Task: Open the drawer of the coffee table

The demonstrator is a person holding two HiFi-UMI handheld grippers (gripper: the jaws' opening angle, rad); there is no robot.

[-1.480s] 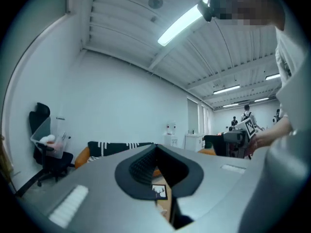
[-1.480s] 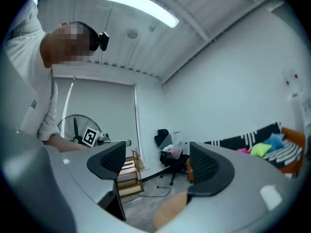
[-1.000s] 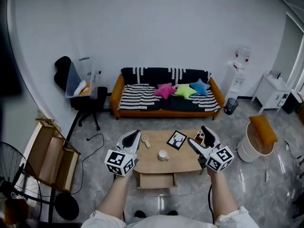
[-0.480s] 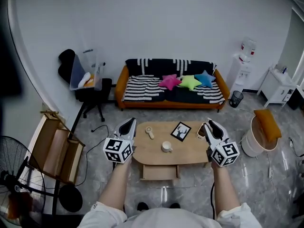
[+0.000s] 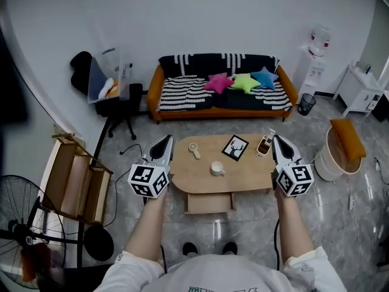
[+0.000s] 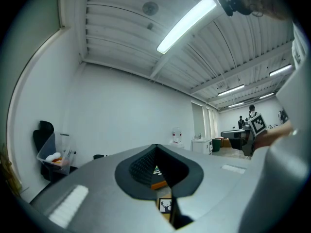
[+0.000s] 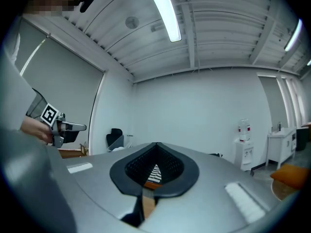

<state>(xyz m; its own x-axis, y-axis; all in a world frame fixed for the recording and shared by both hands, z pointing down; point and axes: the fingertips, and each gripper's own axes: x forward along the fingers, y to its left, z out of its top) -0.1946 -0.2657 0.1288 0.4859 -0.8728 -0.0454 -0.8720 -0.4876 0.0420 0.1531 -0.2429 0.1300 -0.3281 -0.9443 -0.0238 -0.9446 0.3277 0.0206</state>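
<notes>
A: Right tool [image 5: 277, 141]: jaws just brought together, nothing caught between them. It has been carried from over the worktop [image 5: 243, 181] out to its right end. Left tool [image 5: 165, 142] is also seen closed and empty, at the left end.
B: And the drawer [image 5: 209, 203]?
A: Found standing out under the near edge, touched by neither tool. Pull judged largely done.
B: Materials?
A: Pale matt wood, oval top, boxy drawer. Dark ribbed pads [image 7: 139, 166].
</notes>
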